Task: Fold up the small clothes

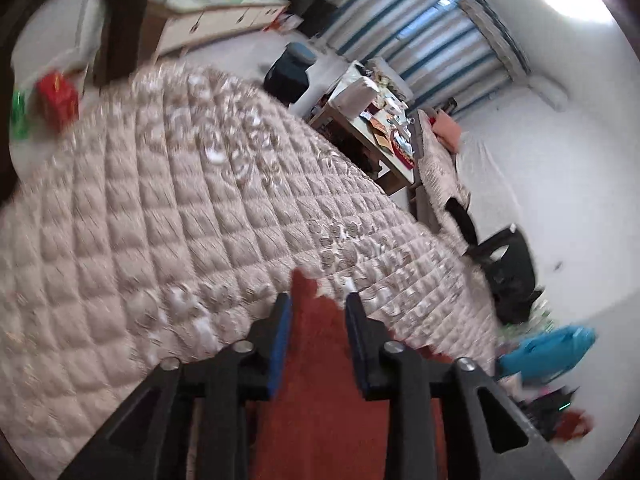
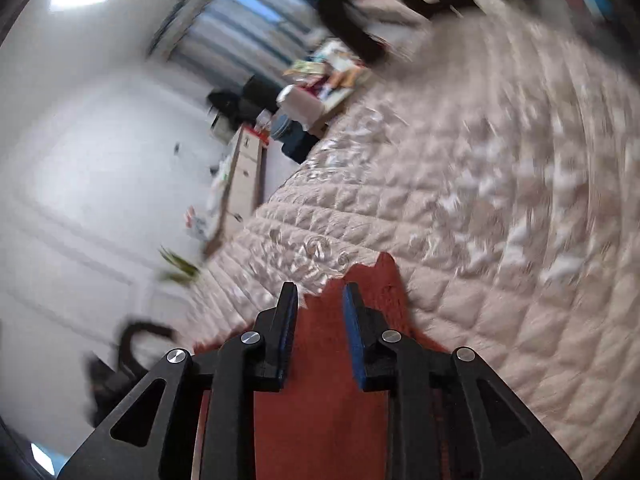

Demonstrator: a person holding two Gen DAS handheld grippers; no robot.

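Observation:
A rust-red garment (image 1: 320,380) fills the gap between the two black fingers of my left gripper (image 1: 318,300) and runs back under it; a corner pokes out past the fingertips over the quilted beige bedspread (image 1: 160,200). In the right wrist view the same red garment (image 2: 320,380) lies between the fingers of my right gripper (image 2: 320,292), with a jagged edge beyond the tips. Both pairs of jaws stand a narrow gap apart with cloth in it. Both views are blurred by motion.
The bedspread (image 2: 480,200) covers a large bed. Beside it stand a cluttered low table (image 1: 380,128), a dark bag (image 1: 288,76), a black chair (image 1: 508,264) and a blue bag (image 1: 544,348) on the floor. A red box (image 1: 58,98) sits at the bed's far corner.

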